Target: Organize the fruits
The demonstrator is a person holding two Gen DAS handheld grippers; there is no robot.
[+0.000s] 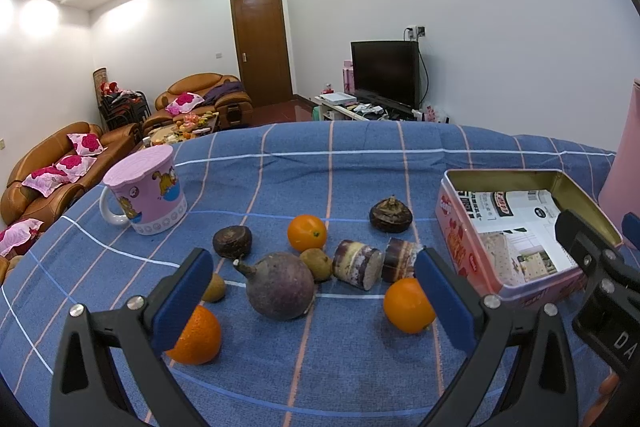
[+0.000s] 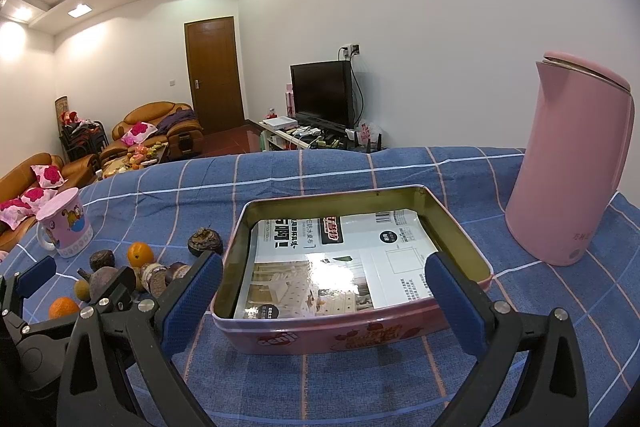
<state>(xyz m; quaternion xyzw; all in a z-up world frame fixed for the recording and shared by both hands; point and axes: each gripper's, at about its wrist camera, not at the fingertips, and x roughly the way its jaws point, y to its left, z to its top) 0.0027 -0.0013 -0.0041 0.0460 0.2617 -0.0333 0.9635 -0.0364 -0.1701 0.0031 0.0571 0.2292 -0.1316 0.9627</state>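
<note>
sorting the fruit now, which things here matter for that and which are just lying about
For the job: three round oranges, dark purple round fruit, two cut sugarcane pieces, open pink metal tin.

Lying about: pink cartoon mug, tall pink kettle.

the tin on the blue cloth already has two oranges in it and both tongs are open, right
Not quite. The tin holds no oranges, only a printed sheet, as the right wrist view shows. The three oranges lie loose on the blue cloth in the left wrist view. The rest stands: the left tongs and right tongs are both open.
</note>
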